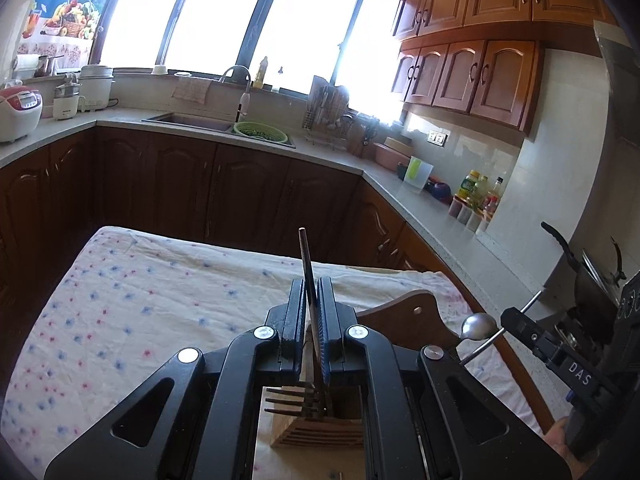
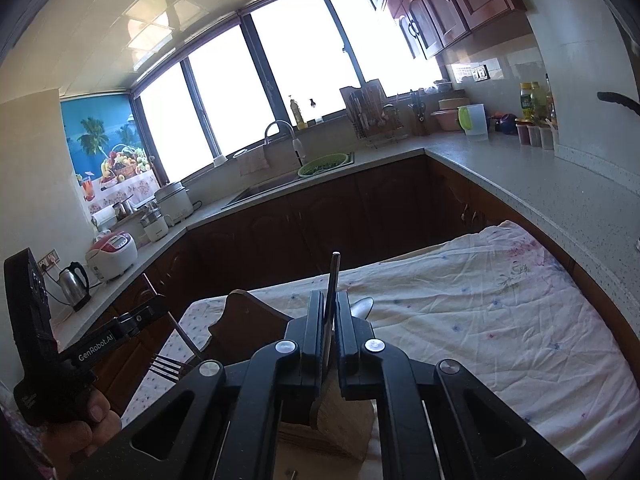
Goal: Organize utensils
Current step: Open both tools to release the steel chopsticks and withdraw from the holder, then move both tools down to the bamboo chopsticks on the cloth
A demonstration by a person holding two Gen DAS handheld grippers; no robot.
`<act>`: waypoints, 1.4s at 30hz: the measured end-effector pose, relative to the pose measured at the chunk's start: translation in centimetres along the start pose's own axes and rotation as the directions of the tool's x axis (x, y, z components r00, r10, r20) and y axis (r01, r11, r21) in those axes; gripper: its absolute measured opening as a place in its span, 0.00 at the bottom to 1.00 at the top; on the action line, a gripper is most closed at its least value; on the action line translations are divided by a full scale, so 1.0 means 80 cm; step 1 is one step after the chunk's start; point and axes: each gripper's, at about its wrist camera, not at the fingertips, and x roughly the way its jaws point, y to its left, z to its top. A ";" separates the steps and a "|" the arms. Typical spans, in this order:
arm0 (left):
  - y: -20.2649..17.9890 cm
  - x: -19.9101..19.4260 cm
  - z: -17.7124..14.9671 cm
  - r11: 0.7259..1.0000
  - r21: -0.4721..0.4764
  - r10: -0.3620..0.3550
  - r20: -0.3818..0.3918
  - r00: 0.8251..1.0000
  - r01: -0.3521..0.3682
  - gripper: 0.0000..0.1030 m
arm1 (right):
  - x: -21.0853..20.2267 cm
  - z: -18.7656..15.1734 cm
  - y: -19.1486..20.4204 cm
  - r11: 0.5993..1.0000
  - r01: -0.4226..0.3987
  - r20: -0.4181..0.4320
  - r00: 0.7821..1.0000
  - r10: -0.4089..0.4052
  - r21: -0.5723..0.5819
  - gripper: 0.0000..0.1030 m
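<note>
**Holding a fork and a spoon over the wooden holder**

Gripping one utensil apiece, both grippers hang above the table with its flower-printed white cloth. The left gripper is clamped on the handle of a metal fork; the handle rises past the fingertips while the tines point left, below the jaws, right over the slotted light-wood utensil block. The right gripper is closed on the thin handle of a metal spoon, its bowl showing just behind the right finger in its own view. A dark brown wooden cutting board lies on the cloth on the far side of the block.

Judging from this, the step in hand is delivery: both utensils are lifted and brought to the block, neither yet seated. The fork seems closest. Its next move calls for turning the tines or the handle downward, lining up with an opening in the top of the block, and lowering before the jaws part. Which opening is free cannot be told, since the grippers hide most of the block. The spoon should wait to the right so the two tools do not collide.
</note>
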 end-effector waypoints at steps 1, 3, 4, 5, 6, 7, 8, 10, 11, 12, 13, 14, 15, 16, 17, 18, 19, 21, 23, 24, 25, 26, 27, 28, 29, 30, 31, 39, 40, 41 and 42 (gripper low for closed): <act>0.000 -0.001 0.000 1.000 0.000 0.000 -0.001 1.000 0.000 0.05 | 0.000 0.000 0.000 1.000 0.000 -0.002 1.000 0.000 0.001 0.05; 0.001 -0.002 0.001 1.000 0.000 0.002 -0.007 1.000 -0.002 0.05 | 0.000 0.000 -0.001 1.000 -0.001 -0.009 1.000 0.001 0.004 0.06; 0.001 -0.003 0.001 1.000 -0.001 0.004 -0.012 1.000 -0.004 0.05 | 0.000 0.000 -0.001 1.000 -0.004 -0.014 1.000 0.004 0.006 0.07; 0.001 -0.005 0.002 1.000 -0.004 0.003 -0.015 1.000 -0.003 0.05 | 0.000 0.000 0.000 1.000 -0.006 -0.018 1.000 0.006 0.011 0.10; 0.002 -0.008 0.003 1.000 -0.007 0.000 -0.019 1.000 -0.001 0.06 | -0.001 0.000 -0.001 1.000 -0.010 -0.018 1.000 0.011 0.018 0.10; 0.003 -0.010 0.004 1.000 -0.009 -0.003 -0.020 1.000 0.002 0.09 | -0.002 0.000 -0.002 1.000 -0.013 -0.018 1.000 0.013 0.025 0.10; 0.003 -0.014 0.006 1.000 -0.011 -0.004 -0.021 1.000 0.003 0.15 | -0.004 0.000 -0.002 0.999 -0.013 -0.018 1.000 0.014 0.031 0.12; 0.005 -0.028 0.006 1.000 -0.019 -0.008 -0.011 1.000 0.008 0.32 | -0.011 -0.001 -0.005 0.999 -0.016 -0.011 1.000 0.016 0.046 0.28; 0.006 -0.037 0.005 1.000 -0.022 -0.003 -0.001 1.000 0.003 0.44 | -0.016 -0.001 -0.006 0.998 -0.016 -0.003 1.000 0.017 0.052 0.50; 0.008 -0.046 0.004 1.000 -0.022 0.004 0.009 1.000 -0.004 0.50 | -0.023 -0.002 -0.008 0.998 -0.018 0.008 1.000 0.018 0.057 0.70; 0.009 -0.056 0.002 1.000 -0.023 0.011 0.018 1.000 -0.010 0.56 | -0.031 -0.003 -0.008 0.998 -0.020 0.023 1.000 0.019 0.057 0.76; 0.012 -0.065 0.000 1.000 -0.025 0.017 0.024 1.000 -0.017 0.62 | -0.039 -0.004 -0.008 0.998 -0.020 0.036 0.999 0.018 0.053 0.82; 0.014 -0.074 -0.004 0.999 -0.027 0.024 0.029 0.999 -0.023 0.64 | -0.048 -0.006 -0.008 0.999 -0.017 0.043 0.999 0.014 0.048 0.85; 0.016 -0.084 -0.008 0.999 -0.026 0.031 0.031 0.999 -0.031 0.68 | -0.056 -0.008 -0.009 0.999 -0.012 0.045 0.999 0.010 0.042 0.87; 0.019 -0.093 -0.012 0.999 -0.026 0.038 0.033 0.999 -0.038 0.70 | -0.064 -0.011 -0.009 0.999 -0.009 0.044 0.999 0.007 0.037 0.92; 0.020 -0.101 -0.018 0.999 -0.025 0.046 0.033 0.998 -0.045 0.71 | -0.071 -0.014 -0.009 0.999 -0.006 0.039 0.999 0.005 0.033 0.94; 0.022 -0.109 -0.024 0.998 -0.024 0.057 0.029 0.998 -0.056 0.73 | -0.078 -0.018 -0.010 0.999 -0.002 0.027 1.000 0.001 0.032 0.95; 0.024 -0.121 -0.038 0.997 -0.019 0.071 0.011 0.997 -0.071 0.74 | -0.091 -0.029 -0.012 0.999 0.004 -0.008 1.000 -0.003 0.032 1.00; 0.025 -0.132 -0.054 0.997 -0.011 0.078 -0.013 0.997 -0.078 0.74 | -0.101 -0.043 -0.015 0.999 0.012 -0.041 0.999 -0.010 0.037 1.00; 0.026 -0.136 -0.063 0.996 -0.004 0.084 -0.028 0.996 -0.084 0.74 | -0.105 -0.050 -0.017 0.999 0.016 -0.063 0.998 -0.014 0.036 1.00; 0.025 -0.140 -0.071 0.996 0.002 0.088 -0.041 0.995 -0.088 0.74 | -0.108 -0.058 -0.017 0.999 0.027 -0.086 0.996 -0.025 0.031 1.00; 0.025 -0.144 -0.080 0.996 0.005 0.092 -0.053 0.994 -0.092 0.74 | -0.112 -0.066 -0.017 0.998 0.052 -0.109 0.993 -0.049 0.023 1.00; 0.025 -0.148 -0.087 0.996 0.006 0.093 -0.066 0.993 -0.093 0.74 | -0.115 -0.074 -0.017 0.996 0.083 -0.127 0.989 -0.080 0.016 1.00; 0.026 -0.152 -0.096 0.996 0.005 0.093 -0.080 0.992 -0.093 0.74 | -0.120 -0.082 -0.018 0.995 0.103 -0.141 0.985 -0.101 0.008 1.00; 0.025 -0.155 -0.103 0.996 0.002 0.091 -0.095 0.991 -0.091 0.74 | -0.125 -0.090 -0.018 0.994 0.106 -0.153 0.983 -0.105 0.001 1.00; 0.026 -0.158 -0.111 0.996 0.001 0.086 -0.108 0.990 -0.086 0.74 | -0.132 -0.099 -0.018 0.994 0.111 -0.158 0.981 -0.110 -0.007 1.00; 0.027 -0.160 -0.119 0.996 0.002 0.085 -0.122 0.989 -0.085 0.74 | -0.138 -0.107 -0.018 0.992 0.125 -0.160 0.979 -0.126 -0.015 1.00; 0.031 -0.176 -0.168 0.995 -0.013 0.092 -0.189 0.978 -0.096 0.74 | -0.163 -0.165 -0.030 0.983 0.185 -0.238 0.955 -0.180 0.001 1.00; 0.031 -0.176 -0.173 0.995 -0.011 0.094 -0.196 0.976 -0.098 0.74 | -0.165 -0.171 -0.033 0.983 0.183 -0.241 0.955 -0.175 0.011 1.00; 0.031 -0.176 -0.178 0.995 -0.007 0.095 -0.208 0.974 -0.098 0.74 | -0.167 -0.177 -0.035 0.984 0.178 -0.246 0.955 -0.168 0.019 1.00; 0.030 -0.175 -0.182 0.995 -0.004 0.095 -0.220 0.971 -0.099 0.74 | -0.167 -0.182 -0.036 0.984 0.175 -0.255 0.953 -0.164 0.020 1.00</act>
